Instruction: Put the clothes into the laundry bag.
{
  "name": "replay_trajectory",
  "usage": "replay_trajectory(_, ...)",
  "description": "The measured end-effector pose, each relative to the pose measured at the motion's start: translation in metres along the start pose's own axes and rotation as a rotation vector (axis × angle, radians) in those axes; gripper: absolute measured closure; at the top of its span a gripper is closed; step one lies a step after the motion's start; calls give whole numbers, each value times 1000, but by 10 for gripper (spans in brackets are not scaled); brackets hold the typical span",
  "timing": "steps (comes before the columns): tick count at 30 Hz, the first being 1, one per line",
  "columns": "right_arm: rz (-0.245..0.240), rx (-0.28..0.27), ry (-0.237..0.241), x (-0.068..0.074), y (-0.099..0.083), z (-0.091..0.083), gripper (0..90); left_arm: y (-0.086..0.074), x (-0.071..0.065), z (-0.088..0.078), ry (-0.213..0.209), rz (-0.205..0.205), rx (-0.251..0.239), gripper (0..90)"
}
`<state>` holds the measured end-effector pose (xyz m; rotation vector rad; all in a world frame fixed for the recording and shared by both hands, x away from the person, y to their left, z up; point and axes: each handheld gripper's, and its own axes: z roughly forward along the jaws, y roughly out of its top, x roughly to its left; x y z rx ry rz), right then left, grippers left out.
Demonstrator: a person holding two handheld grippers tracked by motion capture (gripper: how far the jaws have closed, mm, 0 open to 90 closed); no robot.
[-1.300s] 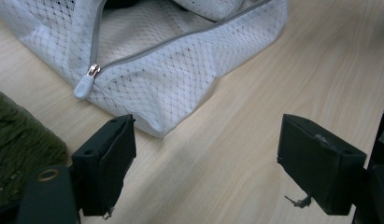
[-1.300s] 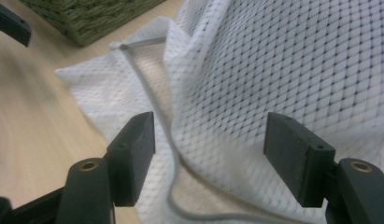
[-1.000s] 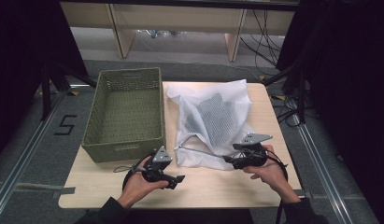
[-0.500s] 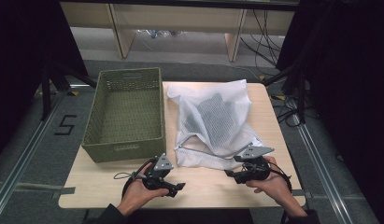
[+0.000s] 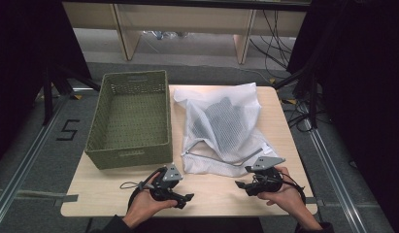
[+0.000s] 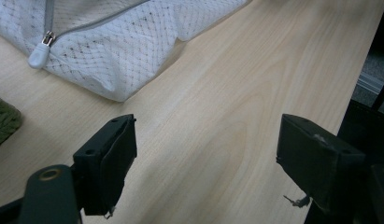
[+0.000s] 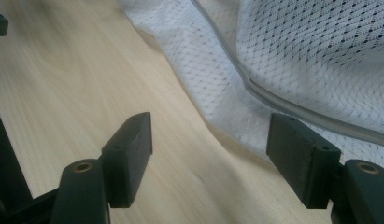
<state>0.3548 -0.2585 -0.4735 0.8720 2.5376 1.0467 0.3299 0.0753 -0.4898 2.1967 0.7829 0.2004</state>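
Two claws low over the near edge of the bench [image 5: 211, 191], both gaping, nothing between the jaws. Right claw [image 5: 241, 186] nearest the mesh bag [image 5: 221, 126]: in the right gripper view, right claw [image 7: 208, 158] spread wide over bare wood, with the bag [image 7: 292, 60] spilling in just ahead and its grey zipper track [image 7: 255, 86] running slantwise past the far jaw. Bag's hem just beside that jaw, touching or not impossible to tell. Left claw [image 5: 187, 198] a little farther off: in the left gripper view, left claw [image 6: 206, 158] open over plain bench, bag corner [image 6: 110, 60] ahead and off to one side, zipper pull [image 6: 39, 55] at the bag's near corner. Seen from above, bag lying with its long axis running away from the hands toward the far edge, dark folded cloth showing through the mesh, zipper along the near end. Green basket [image 5: 126, 145] just left of the bag, apart from both claws. Likely next: right claw forward onto the hem, left claw toward the pull; short reach, right side shorter.
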Motion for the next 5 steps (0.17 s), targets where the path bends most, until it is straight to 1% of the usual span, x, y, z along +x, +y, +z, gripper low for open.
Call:
replay_trajectory(1,-8,0,2,-1,0,0,325,0,1,0,8,13,6,199)
replay_trajectory(2,10,6,2,1,0,0,325,0,1,0,7,12,7,200)
replay_trajectory(3,13,7,11,0,0,0,325,0,2,0,8,13,8,200)
replay_trajectory(5,5,10,8,0,-1,1,325,0,2,1,6,16,7,200)
